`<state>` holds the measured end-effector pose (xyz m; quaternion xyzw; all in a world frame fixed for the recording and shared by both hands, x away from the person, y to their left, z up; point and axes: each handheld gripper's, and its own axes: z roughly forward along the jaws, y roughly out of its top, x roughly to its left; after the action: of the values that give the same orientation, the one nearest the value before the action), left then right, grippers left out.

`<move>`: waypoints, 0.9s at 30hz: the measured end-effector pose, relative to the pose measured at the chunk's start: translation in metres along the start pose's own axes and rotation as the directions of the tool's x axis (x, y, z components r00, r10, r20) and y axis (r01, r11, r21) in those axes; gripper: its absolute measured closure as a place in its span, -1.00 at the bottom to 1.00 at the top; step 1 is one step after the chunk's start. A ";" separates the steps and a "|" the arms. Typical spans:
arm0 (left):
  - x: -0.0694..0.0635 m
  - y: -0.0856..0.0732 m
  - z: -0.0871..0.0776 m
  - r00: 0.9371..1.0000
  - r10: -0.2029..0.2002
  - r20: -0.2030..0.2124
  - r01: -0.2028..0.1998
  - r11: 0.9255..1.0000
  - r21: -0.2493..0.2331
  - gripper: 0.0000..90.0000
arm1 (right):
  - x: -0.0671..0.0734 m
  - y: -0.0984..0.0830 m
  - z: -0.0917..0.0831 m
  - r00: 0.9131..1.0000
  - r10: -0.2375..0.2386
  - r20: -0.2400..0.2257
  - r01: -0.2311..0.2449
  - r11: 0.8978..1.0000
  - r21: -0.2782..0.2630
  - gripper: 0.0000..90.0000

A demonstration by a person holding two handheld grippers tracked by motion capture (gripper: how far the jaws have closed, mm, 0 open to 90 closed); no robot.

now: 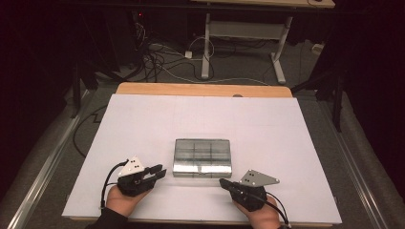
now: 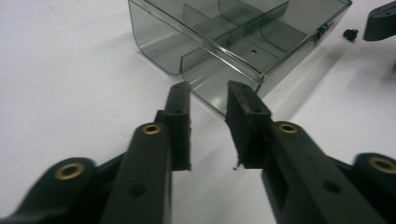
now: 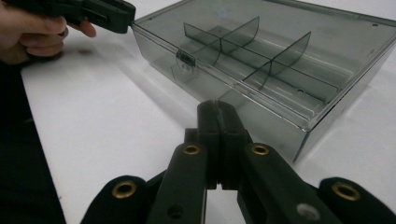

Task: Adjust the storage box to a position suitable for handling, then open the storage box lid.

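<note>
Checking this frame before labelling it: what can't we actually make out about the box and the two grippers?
- Clear box: whether its latch is fastened; too small and glared in the high view, blurred in the right gripper view.
- Left gripper: whether its tips touch the box corner; too close to tell in the left gripper view.
- Small dark part beside the box: too small to identify.
- Right gripper: jaws shut; contact with the box wall unclear.

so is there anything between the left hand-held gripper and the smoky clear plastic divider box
Nothing: the left gripper view shows bare white table between the left hand-held gripper and the lidded smoky clear plastic divider box.
</note>
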<state>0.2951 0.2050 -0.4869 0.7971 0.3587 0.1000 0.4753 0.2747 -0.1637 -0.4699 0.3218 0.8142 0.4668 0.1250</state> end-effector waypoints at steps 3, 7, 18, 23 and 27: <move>-0.001 0.000 0.000 1.000 0.002 0.007 -0.002 1.000 -0.011 0.80 | -0.001 0.000 0.002 1.000 0.012 -0.004 -0.012 1.000 0.001 1.00; -0.002 0.000 0.001 1.000 0.003 0.012 -0.003 1.000 -0.021 0.89 | 0.003 0.002 0.002 1.000 -0.004 -0.003 0.004 1.000 -0.009 1.00; -0.004 0.000 0.005 1.000 0.009 0.013 -0.009 1.000 -0.012 0.95 | 0.008 0.010 0.009 1.000 0.001 -0.012 -0.001 1.000 -0.021 1.00; -0.006 0.001 0.004 1.000 0.017 0.011 -0.017 1.000 -0.023 0.95 | 0.015 0.014 0.018 1.000 -0.017 -0.020 0.017 1.000 -0.026 1.00; -0.007 0.002 0.005 1.000 0.011 0.012 -0.010 1.000 -0.021 0.95 | 0.021 0.019 0.023 0.998 -0.043 -0.038 0.042 0.999 -0.025 1.00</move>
<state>0.2932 0.1958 -0.4870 0.7944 0.3506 0.1016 0.4854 0.2774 -0.1279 -0.4642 0.2940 0.8173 0.4800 0.1231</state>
